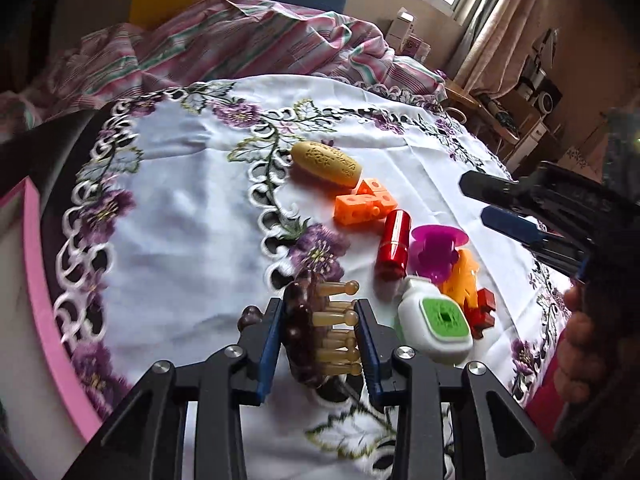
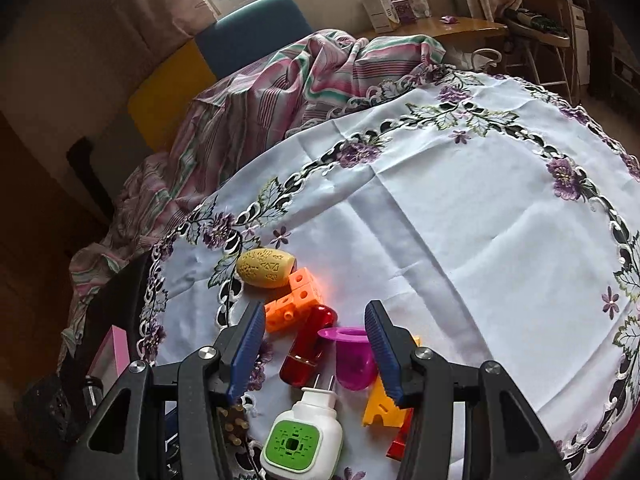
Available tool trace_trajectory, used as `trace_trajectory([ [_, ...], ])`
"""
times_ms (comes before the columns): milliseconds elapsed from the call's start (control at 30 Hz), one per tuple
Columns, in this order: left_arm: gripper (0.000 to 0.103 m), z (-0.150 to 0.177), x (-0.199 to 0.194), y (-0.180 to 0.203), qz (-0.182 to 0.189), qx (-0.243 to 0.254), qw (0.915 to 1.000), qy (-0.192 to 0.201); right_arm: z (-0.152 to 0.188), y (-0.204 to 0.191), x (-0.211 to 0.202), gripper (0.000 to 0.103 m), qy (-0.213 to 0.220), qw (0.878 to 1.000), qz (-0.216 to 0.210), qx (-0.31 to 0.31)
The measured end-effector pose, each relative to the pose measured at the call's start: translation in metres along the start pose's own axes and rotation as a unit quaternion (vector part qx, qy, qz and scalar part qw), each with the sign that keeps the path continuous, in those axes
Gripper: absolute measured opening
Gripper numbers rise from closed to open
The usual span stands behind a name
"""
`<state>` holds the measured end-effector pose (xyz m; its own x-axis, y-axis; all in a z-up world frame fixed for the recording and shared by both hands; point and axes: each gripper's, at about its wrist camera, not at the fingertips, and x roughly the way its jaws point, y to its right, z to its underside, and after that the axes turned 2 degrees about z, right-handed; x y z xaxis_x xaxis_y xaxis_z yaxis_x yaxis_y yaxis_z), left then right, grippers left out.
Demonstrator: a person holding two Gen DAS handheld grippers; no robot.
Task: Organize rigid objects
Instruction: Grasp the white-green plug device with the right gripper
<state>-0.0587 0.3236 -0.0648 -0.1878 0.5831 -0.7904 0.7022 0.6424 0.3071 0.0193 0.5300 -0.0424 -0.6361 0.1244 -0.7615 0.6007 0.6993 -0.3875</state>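
Showing the left gripper (image 1: 320, 340) with its jaws drawn in on a brown pegged massage comb (image 1: 316, 332), one pad against its beaded back, the other at the peg tips; contact looks firm, though blur leaves this uncertain. The comb lies on the tabletop (image 1: 180, 220), just left of the white-and-green plug-in unit (image 1: 434, 326). Risk: rounded pegs may let the comb twist or slip on lifting. Beyond the unit lie a red cylinder (image 1: 394, 242), purple cup (image 1: 434, 250), orange blocks (image 1: 366, 204) and yellow egg (image 1: 326, 164). The right gripper (image 2: 316, 348), jaws partly open and empty, hovers over the cylinder and cup.
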Motion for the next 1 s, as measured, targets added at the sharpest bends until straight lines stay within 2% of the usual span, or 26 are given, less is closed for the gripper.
trace_trajectory([
  [133,0.036,0.014,-0.023,-0.006,-0.014,0.0,0.9998,0.014,0.009,-0.011,0.014,0.052,-0.046,0.999,-0.012,-0.028],
  [300,0.036,0.028,-0.056,-0.014,-0.021,0.002,0.9991,0.038,0.026,-0.019,0.028,0.052,-0.102,0.994,-0.006,-0.047],
  [533,0.036,0.043,-0.093,-0.027,-0.021,-0.003,0.9976,0.066,0.041,-0.018,0.022,0.053,-0.124,0.991,0.015,-0.048],
  [800,0.036,0.063,-0.122,-0.047,-0.026,-0.019,0.9959,0.084,0.051,-0.028,0.027,0.064,-0.143,0.986,0.045,-0.079],
  [900,0.036,0.069,-0.132,-0.059,-0.027,-0.036,0.995,0.089,0.056,-0.032,0.034,0.064,-0.156,0.98,0.074,-0.098],
  [967,0.036,0.073,-0.139,-0.067,-0.029,-0.046,0.9942,0.093,0.062,-0.034,0.043,0.064,-0.182,0.972,0.091,-0.116],
  [1000,0.036,0.076,-0.143,-0.072,-0.032,-0.053,0.9935,0.096,0.066,-0.035,0.048,0.059,-0.199,0.967,0.095,-0.125],
])
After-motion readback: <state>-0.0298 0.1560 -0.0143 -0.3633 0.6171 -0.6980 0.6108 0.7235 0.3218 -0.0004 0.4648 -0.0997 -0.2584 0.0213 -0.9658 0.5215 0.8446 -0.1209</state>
